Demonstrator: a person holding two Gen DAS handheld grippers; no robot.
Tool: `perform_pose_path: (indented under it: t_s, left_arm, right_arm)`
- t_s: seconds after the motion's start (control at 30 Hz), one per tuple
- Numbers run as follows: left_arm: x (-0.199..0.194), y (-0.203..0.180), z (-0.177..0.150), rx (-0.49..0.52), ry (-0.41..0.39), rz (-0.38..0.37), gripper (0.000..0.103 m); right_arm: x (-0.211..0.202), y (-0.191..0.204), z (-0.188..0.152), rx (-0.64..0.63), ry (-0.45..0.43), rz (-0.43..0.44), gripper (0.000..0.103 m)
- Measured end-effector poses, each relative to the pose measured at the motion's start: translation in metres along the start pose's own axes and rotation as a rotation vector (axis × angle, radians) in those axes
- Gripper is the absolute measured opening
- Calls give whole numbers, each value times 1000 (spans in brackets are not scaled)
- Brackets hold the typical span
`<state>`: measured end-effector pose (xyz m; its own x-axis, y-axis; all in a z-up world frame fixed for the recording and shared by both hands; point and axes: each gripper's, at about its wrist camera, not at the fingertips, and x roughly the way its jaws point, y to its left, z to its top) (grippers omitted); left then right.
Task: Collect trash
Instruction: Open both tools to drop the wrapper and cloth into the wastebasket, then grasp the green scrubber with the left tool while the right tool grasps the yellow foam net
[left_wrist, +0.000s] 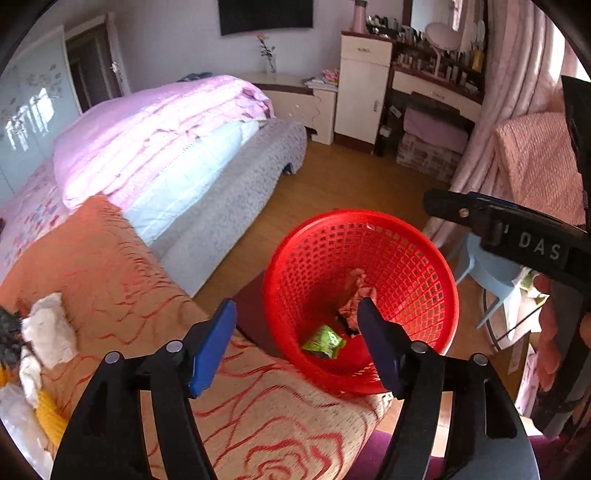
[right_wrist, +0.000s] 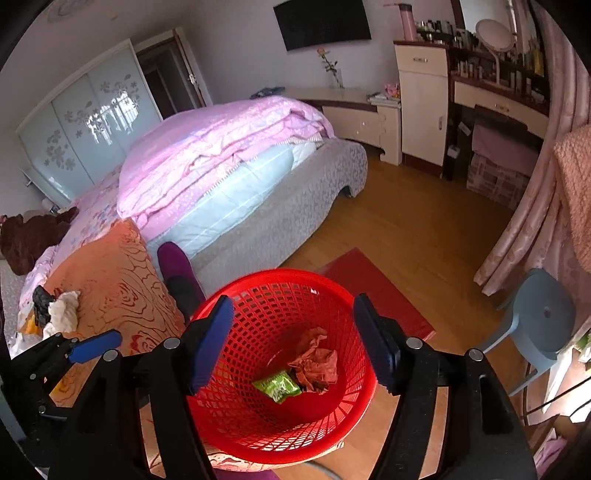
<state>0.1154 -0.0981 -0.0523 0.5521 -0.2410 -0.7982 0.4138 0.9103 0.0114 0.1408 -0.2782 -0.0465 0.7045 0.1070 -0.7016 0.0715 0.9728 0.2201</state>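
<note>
Hovering over red basket (right_wrist: 273, 424), right claw (right_wrist: 293, 341) gapes, seemingly empty.

My left gripper (left_wrist: 297, 345) hangs with its blue pads spread wide and nothing between them, over the near end of the orange patterned cushion (left_wrist: 122, 273). Just past that end sits the red mesh basket (left_wrist: 417, 258), holding a green wrapper (left_wrist: 323, 341) and crumpled pinkish paper (left_wrist: 356, 291) (partly behind my right-hand pad). White crumpled tissue (left_wrist: 48, 328) lies at the cushion's left edge.
</note>
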Motion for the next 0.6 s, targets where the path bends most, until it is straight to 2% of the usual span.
perform_pose_path:
  t_s: [0.27,0.6]
  left_arm:
    - [-28,29,-20,-84,-47,62,68]
    - [-67,65,-44,-174,-97,153,70]
  right_arm:
    - [-22,27,-9,-69,-45,19,65]
    - [-41,84,-22,-182,-59,124,66]
